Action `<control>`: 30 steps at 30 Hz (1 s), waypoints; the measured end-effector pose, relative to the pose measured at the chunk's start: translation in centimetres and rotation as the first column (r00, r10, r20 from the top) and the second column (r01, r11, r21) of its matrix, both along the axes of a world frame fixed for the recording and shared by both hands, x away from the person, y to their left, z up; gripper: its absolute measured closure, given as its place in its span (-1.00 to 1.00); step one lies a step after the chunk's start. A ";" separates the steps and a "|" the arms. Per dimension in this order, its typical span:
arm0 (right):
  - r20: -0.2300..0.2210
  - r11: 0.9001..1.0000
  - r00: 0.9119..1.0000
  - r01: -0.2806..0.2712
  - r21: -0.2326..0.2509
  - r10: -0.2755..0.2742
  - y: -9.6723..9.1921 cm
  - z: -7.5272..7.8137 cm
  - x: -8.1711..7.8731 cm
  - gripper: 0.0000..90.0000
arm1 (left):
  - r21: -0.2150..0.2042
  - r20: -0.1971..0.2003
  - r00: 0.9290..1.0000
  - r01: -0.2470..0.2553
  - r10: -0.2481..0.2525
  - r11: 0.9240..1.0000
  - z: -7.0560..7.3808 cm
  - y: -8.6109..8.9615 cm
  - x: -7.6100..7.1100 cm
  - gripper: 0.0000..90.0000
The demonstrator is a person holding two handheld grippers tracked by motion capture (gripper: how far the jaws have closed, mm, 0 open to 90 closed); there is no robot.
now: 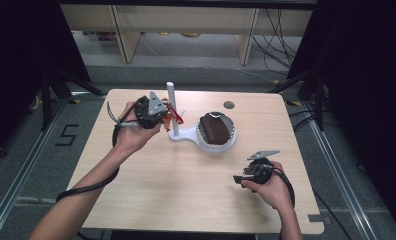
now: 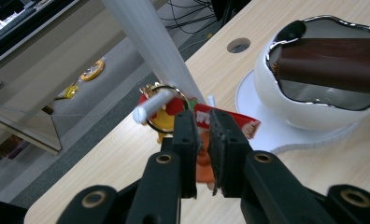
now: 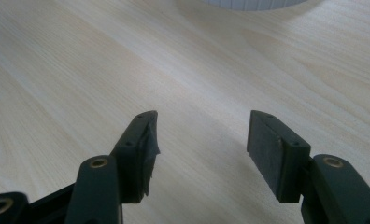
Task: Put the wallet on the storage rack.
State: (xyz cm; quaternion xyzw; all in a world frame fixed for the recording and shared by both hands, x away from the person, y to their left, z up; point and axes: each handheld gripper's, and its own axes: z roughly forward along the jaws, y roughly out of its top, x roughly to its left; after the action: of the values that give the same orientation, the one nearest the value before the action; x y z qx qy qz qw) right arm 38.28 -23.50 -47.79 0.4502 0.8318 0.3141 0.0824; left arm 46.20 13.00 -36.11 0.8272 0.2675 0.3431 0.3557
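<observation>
Your left gripper (image 2: 202, 135) had its jaws barely apart astride the red keychain (image 2: 220, 122), ring (image 2: 167, 105) already on the stand's peg (image 2: 151, 106), near the table's far-left edge. Risk: pulling back w/ pads dragging the tag could've slid the ring off. Right gripper (image 3: 199, 149) sat open, empty, near-right corner.

From the high view we look forward and down over the whole tabletop (image 1: 186, 190) from the person's side. The left gripper view sits low and close, facing the white stand (image 2: 169, 60) and bowl (image 2: 276, 93); we share these with the high view. The right gripper view faces bare tabletop at close range, near the stand's base.
</observation>
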 end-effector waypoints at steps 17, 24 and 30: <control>-0.025 1.000 0.999 0.028 0.006 -0.027 0.0 0.2 -0.1 -0.06 | -0.168 -0.017 0.996 -0.084 0.082 0.982 -3.0 6.4 -4.1 0.11; -0.027 0.999 0.999 0.035 0.004 -0.035 0.0 0.1 -0.2 -0.09 | -0.236 -0.031 0.990 -0.141 0.137 0.962 -5.6 9.2 -5.7 -0.12; 0.005 1.000 1.000 0.027 0.000 -0.027 -0.4 -0.2 0.0 -0.09 | -0.244 -0.050 0.986 -0.164 0.156 0.956 -9.6 11.4 -7.4 -0.15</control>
State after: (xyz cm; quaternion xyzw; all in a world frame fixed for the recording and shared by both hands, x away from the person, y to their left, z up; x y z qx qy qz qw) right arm 38.25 -23.89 -47.98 0.4605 0.8255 0.3140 0.0888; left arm 38.81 24.41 -45.69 0.7571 0.3797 0.3220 0.4231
